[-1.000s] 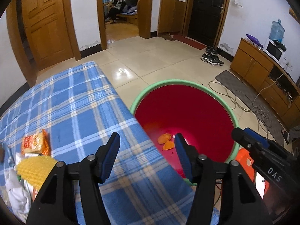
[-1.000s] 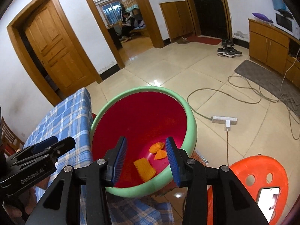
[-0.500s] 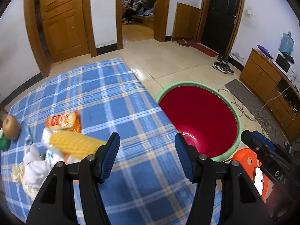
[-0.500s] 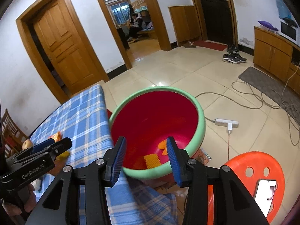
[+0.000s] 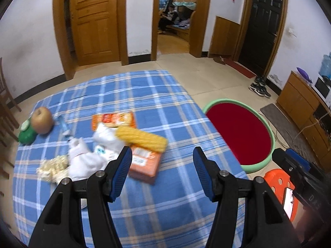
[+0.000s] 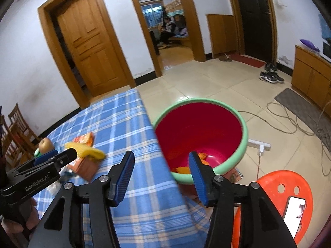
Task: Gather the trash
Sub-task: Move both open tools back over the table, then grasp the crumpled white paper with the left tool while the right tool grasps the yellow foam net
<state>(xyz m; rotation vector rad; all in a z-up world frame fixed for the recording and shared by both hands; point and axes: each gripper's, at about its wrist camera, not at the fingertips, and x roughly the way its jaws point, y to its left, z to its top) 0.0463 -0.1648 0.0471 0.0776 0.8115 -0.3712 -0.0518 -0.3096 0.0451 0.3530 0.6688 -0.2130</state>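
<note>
Above blue plaid table [image 5: 157, 95]: left gripper [image 5: 162, 172] open, empty; right gripper [image 6: 160, 172] opening, nothing between jaws; on cloth, trash pile: yellow corn cob [image 5: 141, 138], orange wrapper [image 5: 144, 162], white tissue [image 5: 84, 161]; beside table, red basin [image 6: 198, 132] on floor, orange scraps inside.

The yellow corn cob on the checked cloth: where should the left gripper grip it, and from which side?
Probably across the middle of the yellow corn cob, coming down from above with the fingers straddling its width: it lies lengthwise atop the orange packet, ends free. The left gripper is open and empty.
</note>
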